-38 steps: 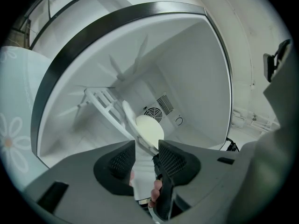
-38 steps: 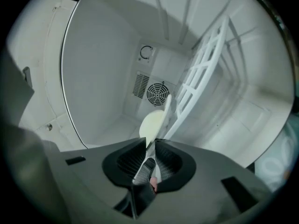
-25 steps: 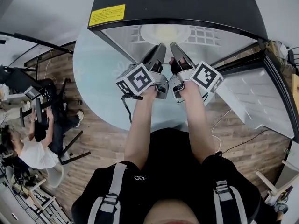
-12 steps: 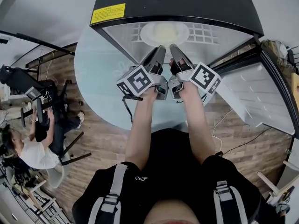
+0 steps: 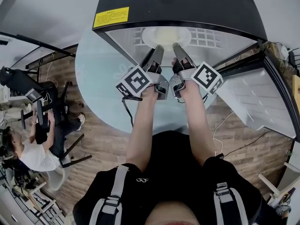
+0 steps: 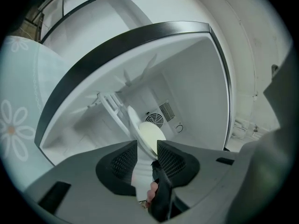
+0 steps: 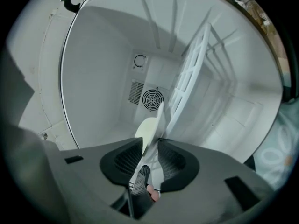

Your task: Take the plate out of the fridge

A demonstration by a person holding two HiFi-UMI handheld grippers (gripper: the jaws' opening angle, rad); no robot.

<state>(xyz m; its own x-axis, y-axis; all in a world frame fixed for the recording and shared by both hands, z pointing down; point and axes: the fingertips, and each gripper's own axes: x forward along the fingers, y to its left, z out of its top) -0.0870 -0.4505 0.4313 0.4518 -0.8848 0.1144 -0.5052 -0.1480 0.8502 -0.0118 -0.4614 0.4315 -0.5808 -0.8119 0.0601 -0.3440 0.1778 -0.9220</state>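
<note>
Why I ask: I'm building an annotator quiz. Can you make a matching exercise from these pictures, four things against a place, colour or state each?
Things:
1. plate
2. label
3. table
4. fridge door

Descriptions:
A. yellow, on the black top of the fridge
B. swung open, at the person's right
C. pale blue with a flower print
D. inside the fridge, on the white wire rack

Pairs: 1-D, 2-A, 3-C, 4-B
</note>
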